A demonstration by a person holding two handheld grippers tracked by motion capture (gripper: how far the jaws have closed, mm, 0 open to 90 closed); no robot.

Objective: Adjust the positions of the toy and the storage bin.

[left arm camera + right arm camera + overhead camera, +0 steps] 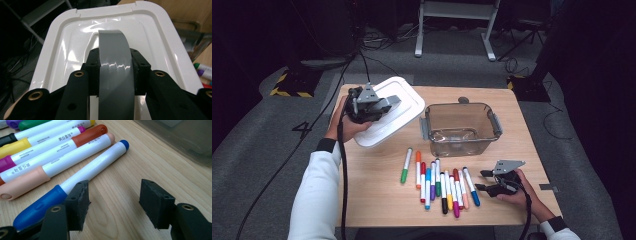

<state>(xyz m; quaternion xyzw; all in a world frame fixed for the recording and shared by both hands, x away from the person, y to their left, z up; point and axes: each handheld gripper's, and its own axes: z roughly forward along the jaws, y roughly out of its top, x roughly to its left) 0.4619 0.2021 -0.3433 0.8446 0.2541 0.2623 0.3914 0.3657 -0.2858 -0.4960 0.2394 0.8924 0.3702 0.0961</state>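
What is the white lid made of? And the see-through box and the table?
White lid: probably glossy plastic, since light glints off it. See-through box: likely clear plastic, slightly smoky, with grey clips. Table: looks like pale wood, showing grain lines.

Lid (398, 113) left of the bin (460, 128); markers (439, 184) lie before both on the table (522, 150).

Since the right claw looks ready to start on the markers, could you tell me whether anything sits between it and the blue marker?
Nothing visible does. The right claw is open, low over bare table, and the blue marker lies right beside one of its pads, at the near end of the marker row. The clear bin stands farther back, out of the way.
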